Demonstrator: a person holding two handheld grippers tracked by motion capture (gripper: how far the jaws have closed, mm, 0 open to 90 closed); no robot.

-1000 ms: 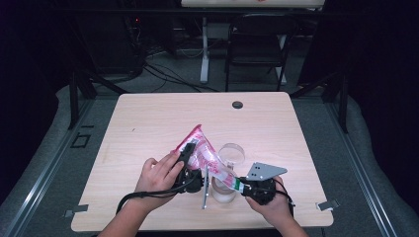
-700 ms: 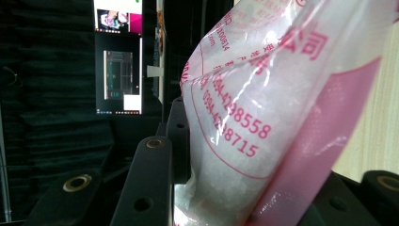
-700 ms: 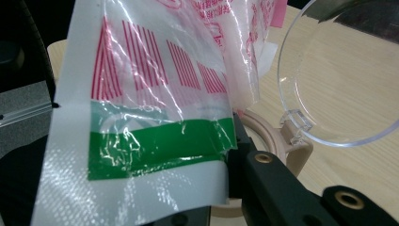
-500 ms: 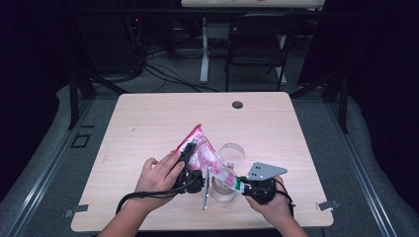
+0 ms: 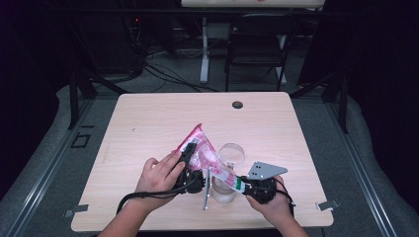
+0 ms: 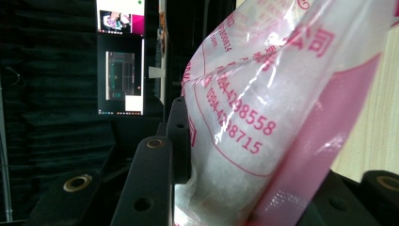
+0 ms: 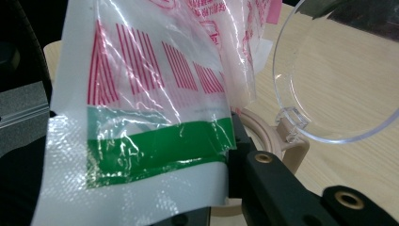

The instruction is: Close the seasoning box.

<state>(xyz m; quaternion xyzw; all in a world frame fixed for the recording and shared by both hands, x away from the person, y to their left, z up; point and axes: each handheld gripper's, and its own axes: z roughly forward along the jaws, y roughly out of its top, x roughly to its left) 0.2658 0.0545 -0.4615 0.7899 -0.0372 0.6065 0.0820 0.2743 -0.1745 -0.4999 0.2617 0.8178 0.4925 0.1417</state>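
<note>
Plastic bag (image 5: 202,150), clear with pink print and holding white granules, stretches between the two grippers near the table's front edge. The left gripper (image 5: 190,168) has its jaws clamped on the bag's pink-sealed side; in the left gripper view the bag (image 6: 263,117) is pinched between the two black jaws and rises beyond them, with the white contents bulging just past the jaw tips. The right gripper (image 5: 247,186) grips the bag's other end, the corner with the green band; in the right gripper view that green-and-white strip (image 7: 150,146) is squeezed between the jaws, the rest of the bag rising up and away from them. Just beyond and to the right of the right gripper's jaws stands a clear container (image 5: 225,190) with a beige rim (image 7: 263,132), its transparent hinged lid (image 7: 339,70) tipped open behind it. In the high view the bag slopes down from the left gripper's jaws toward the right gripper's, its lower end over the container on the wooden table (image 5: 148,123).
</note>
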